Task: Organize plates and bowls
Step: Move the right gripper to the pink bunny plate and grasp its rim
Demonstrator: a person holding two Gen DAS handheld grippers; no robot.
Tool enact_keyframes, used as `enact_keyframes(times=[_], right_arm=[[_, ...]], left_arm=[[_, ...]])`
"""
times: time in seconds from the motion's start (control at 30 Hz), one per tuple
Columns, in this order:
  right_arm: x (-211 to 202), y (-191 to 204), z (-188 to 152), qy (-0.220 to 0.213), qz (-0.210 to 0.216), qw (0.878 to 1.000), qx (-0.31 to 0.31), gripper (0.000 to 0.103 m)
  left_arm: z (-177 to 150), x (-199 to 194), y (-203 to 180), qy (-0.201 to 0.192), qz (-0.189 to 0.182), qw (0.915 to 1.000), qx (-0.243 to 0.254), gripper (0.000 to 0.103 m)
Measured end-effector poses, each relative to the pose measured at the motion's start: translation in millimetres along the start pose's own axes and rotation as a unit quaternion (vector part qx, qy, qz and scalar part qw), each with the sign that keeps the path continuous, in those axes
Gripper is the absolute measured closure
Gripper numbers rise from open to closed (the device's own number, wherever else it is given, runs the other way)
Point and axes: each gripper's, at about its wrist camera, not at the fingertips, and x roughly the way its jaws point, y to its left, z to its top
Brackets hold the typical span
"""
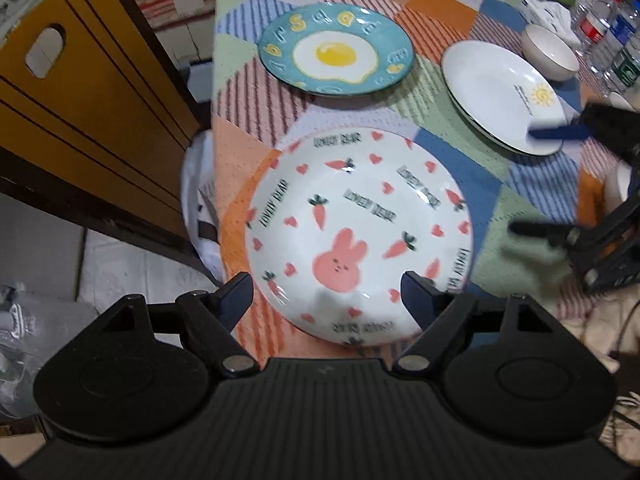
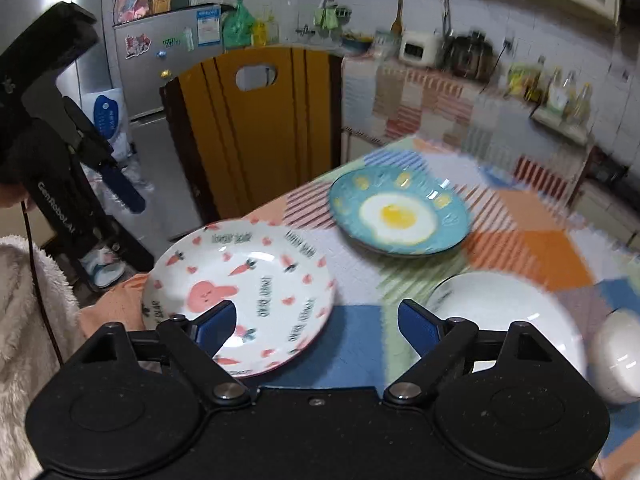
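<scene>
While my left gripper (image 1: 326, 294) hangs above the patchwork-patterned tablecloth (image 1: 460, 136), its jaws stand wide apart and hold nothing. Directly between and just ahead of them lies the round white ceramic plate printed with a pink rabbit, carrots and hearts (image 1: 360, 232), flat on the cloth near the table's edge. Farther ahead of these jaws sits the round teal ceramic plate with a fried-egg picture (image 1: 335, 50), well apart from the rabbit plate. Ahead and to the right lies the plain white ceramic plate with a small yellow sun (image 1: 504, 94), and just beyond it a small cream ceramic bowl (image 1: 550, 52).

My right gripper (image 2: 316, 326) is likewise spread open and empty. Its left finger overlaps the rabbit plate (image 2: 256, 280) in view; whether it touches, I cannot tell. The fried-egg plate (image 2: 400, 214) lies ahead of these jaws, blurred. The white plate (image 2: 500, 308) sits just right of my right finger, with a white rounded bowl (image 2: 618, 356) at its far right. A yellow wooden chair back with a cut-out handle (image 2: 256, 128) stands beyond the table edge.
</scene>
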Motion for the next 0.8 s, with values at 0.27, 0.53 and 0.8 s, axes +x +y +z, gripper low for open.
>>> enact_keyframes(times=[0.27,0.53,0.8], right_arm=[[46.6,7.0,-13.2,0.066,0.028,0.997,0.019,0.015],[74.0,-16.8,-16.3,0.071,0.078,0.989,0.101,0.025],[91.8,-13.8,-29.9,0.081,0.096,0.973,0.192,0.057]], left_arm=[[1.4,24.8,11.5,0.003,0.013,0.9999,-0.003,0.023],[6.6,74.6,25.4,0.073,-0.003,0.9972,-0.014,0.026],[-1.1,92.6,32.0,0.101,-0.014,0.9941,-0.037,0.056]])
